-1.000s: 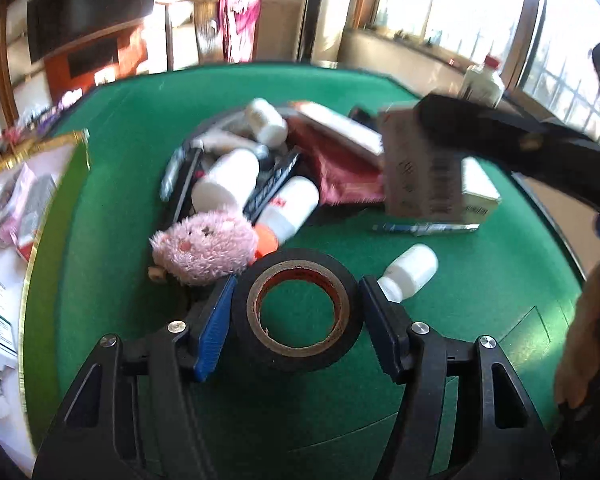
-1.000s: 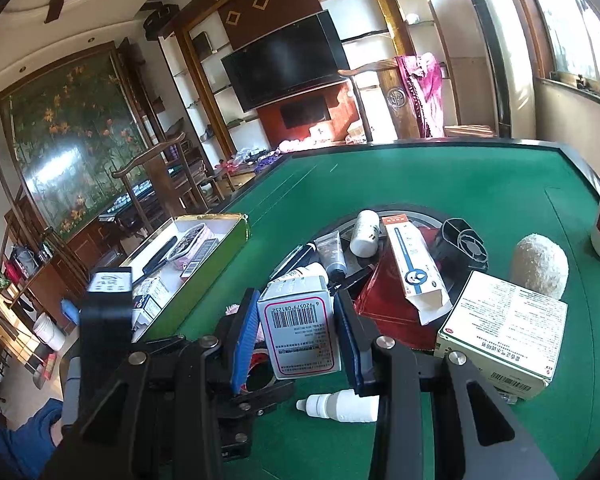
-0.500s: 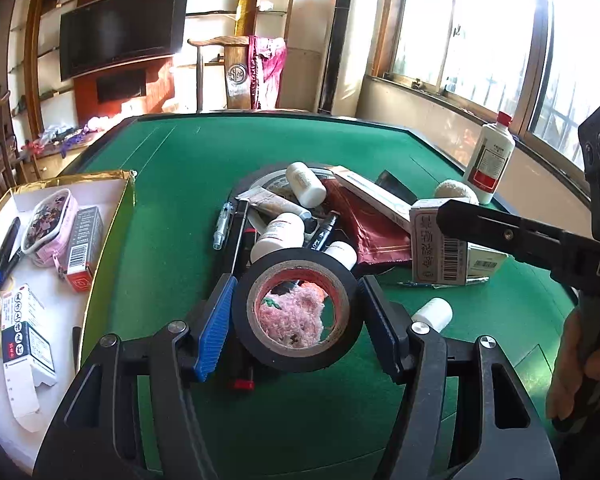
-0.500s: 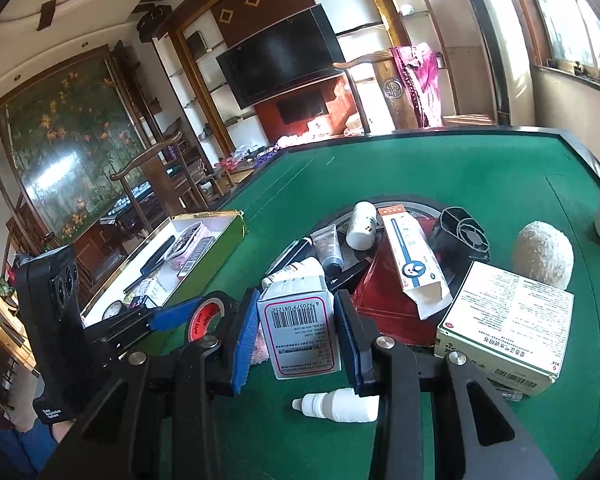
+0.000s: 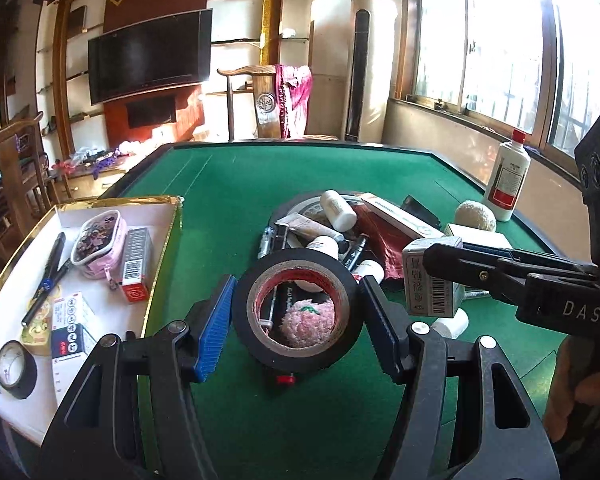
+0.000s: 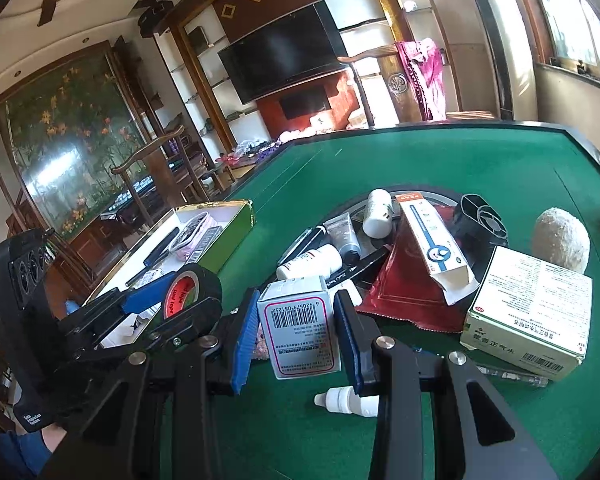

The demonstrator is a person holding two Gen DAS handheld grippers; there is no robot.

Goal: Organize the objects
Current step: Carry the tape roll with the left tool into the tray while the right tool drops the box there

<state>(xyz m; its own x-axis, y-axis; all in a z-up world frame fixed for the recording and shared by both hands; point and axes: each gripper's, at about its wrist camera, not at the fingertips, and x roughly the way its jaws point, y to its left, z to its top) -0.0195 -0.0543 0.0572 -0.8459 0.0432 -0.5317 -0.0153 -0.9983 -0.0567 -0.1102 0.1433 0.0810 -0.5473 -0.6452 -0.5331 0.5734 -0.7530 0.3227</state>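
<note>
Both claws loaded: left claw (image 5: 296, 312) grips tape roll (image 5: 296, 310), right claw (image 6: 296, 332) clamps small box (image 6: 300, 326); next, lower tape into tray (image 5: 156, 276) at nine o'clock

A home living room: wall television (image 5: 150, 58), wooden chair (image 5: 256, 100), shelving, green card table (image 5: 260, 176).

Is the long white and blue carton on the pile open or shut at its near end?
Open. In the right wrist view the long carton's near end flap hangs loose, showing its hollow inside.
</note>
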